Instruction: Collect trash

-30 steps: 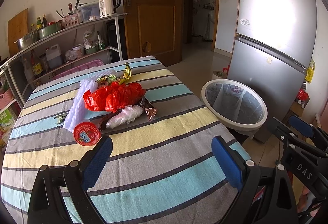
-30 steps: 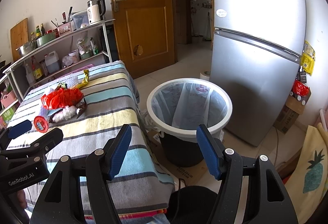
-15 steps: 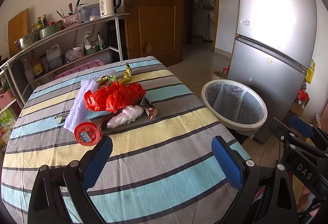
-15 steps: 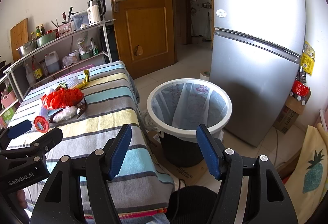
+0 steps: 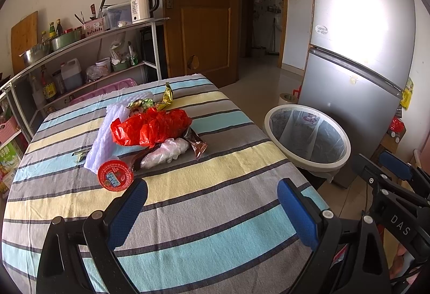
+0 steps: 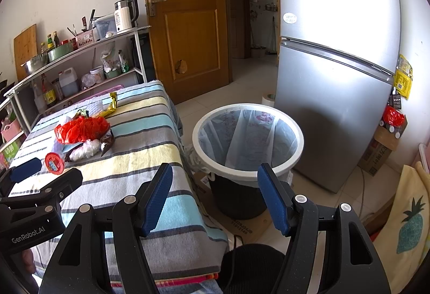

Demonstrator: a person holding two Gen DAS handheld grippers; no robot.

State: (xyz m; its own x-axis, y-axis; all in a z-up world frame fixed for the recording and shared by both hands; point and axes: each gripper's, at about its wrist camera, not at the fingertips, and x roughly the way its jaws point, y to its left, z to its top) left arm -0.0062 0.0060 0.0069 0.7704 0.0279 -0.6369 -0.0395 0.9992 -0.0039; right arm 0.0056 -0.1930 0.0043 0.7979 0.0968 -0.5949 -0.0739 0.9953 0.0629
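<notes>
Now the left claw [image 5: 211,198] hovers over the near part of the striped surface [image 5: 204,213], its blue pads spread wide apart with nothing between them. Taking the red plastic bag [image 5: 153,126] as the landmark, the trash lies in one heap around it on the far half of the surface: a white foam sheet [image 5: 103,138] touches its left side, a red round lid [image 5: 115,177] sits just in front of the sheet's near end, a crumpled clear plastic wrap [image 5: 165,152] lies against the bag's near edge, a brown wrapper [image 5: 197,144] pokes out at its right, and a gold wrapper [image 5: 166,97] stands just behind it. Well to the right of the bag, off the surface's edge, a white-rimmed trash bin [image 6: 248,159] with a clear liner stands on the floor beside the silver fridge [image 6: 336,78]. The right claw [image 6: 217,198] hangs in front of that bin, its pads also wide apart and holding nothing.
</notes>
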